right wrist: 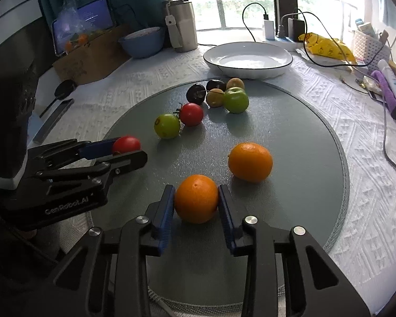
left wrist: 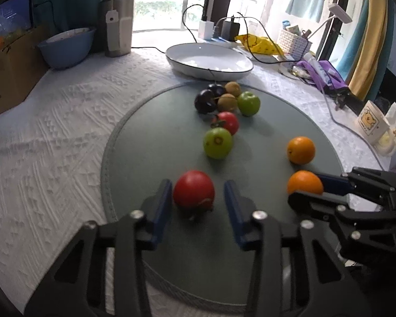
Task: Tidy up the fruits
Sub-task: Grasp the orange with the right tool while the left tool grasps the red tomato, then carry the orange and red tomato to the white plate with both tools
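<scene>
White textured cloth covers the whole surface (right wrist: 158, 76), and sitting on it is a big round grey-green glass mat (right wrist: 290, 137) where all the fruit is hanging out. Behind the mat there's a wide white oval dish with a dark rim (right wrist: 248, 58), nothing in it as far as I can see. Off to the back left is a blue plastic bowl (right wrist: 142, 43) next to a tall steel tumbler (right wrist: 183, 25).

Now the grippers. The left gripper (left wrist: 198, 198) has its blue pads spread around a round red tomato (left wrist: 194, 189) at the near edge of the mat; the left pad is right up against it but there's a visible gap on the right side, so it's not clamped. The right gripper (right wrist: 196, 202) is squeezed in on a round orange (right wrist: 196, 198), both pads touching its sides, and the orange looks like it's resting on the mat.

A second orange (right wrist: 250, 161) sits just beyond and to the right of that one, near but not touching. Further in, a green apple lying on its side (right wrist: 167, 126) is touching a smaller red tomato with a green stem (right wrist: 191, 114). At the far edge of the mat, close to the dish, there's a tight cluster: another green apple (right wrist: 236, 99), two brown kiwis (right wrist: 215, 97), and two dark purple plums (right wrist: 196, 93), all bunched up against each other.
</scene>
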{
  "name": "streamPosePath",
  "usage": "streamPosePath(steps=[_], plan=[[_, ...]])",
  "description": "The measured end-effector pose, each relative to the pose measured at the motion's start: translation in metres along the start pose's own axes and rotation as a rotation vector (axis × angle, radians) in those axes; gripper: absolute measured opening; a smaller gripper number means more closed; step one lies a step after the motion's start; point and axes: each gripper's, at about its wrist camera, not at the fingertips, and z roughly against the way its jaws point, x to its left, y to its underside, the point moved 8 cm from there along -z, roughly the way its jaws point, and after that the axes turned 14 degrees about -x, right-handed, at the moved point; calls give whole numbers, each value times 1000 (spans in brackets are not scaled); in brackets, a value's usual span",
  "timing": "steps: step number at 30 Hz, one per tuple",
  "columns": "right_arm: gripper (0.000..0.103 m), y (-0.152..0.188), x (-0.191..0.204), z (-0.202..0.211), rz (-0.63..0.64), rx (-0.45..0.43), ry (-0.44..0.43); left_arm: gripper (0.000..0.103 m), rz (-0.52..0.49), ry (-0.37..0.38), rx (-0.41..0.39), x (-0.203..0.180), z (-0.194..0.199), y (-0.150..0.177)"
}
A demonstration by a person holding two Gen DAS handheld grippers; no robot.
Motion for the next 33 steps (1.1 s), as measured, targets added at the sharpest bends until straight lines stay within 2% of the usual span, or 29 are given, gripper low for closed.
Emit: streamPosePath(steps=[2, 8, 17, 33], plan=[[35, -2, -1, -1, -2, -1, -8, 31, 6, -7, 2, 2, -2, -2], [35, -14, -3, 3, 5, -22, -20, 31, 10, 0, 9, 0, -5, -7], [35, -42, -4, 6, 29, -76, -46, 31, -3, 7, -45, -3, -1, -35], [35, -105, -44, -3, 73, -177, 14, 31, -31, 5, -145, 7, -23, -99]])
